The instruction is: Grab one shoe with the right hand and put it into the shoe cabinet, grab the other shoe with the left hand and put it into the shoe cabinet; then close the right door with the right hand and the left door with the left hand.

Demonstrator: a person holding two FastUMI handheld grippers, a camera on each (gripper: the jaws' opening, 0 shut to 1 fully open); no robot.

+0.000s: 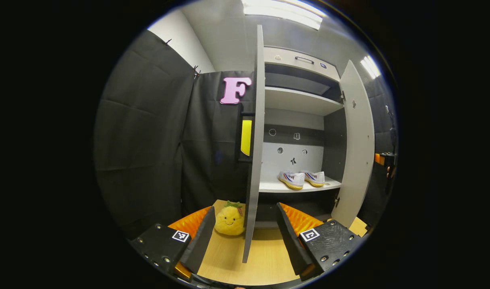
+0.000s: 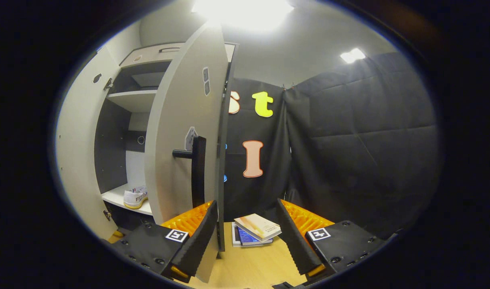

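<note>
The grey shoe cabinet (image 1: 301, 102) stands with both doors swung out. Two white shoes (image 1: 292, 179) (image 1: 315, 178) rest side by side on its lower shelf (image 1: 269, 186). My left gripper (image 1: 245, 237) is open, and the left door (image 1: 255, 140) stands edge-on between its fingers without being pinched. The right door (image 1: 357, 144) hangs open further right. In the right gripper view, my right gripper (image 2: 247, 233) is open; the right door (image 2: 181, 132) with its black handle (image 2: 197, 168) stands just by the left finger (image 2: 195, 241). One shoe (image 2: 135, 197) shows inside.
A yellow plush pineapple (image 1: 229, 219) sits on the wooden floor (image 1: 265, 257) left of the left door. A few books (image 2: 255, 230) lie on the floor beyond the right gripper. Black cloth walls close in on both sides. The other gripper (image 1: 385, 159) shows past the right door.
</note>
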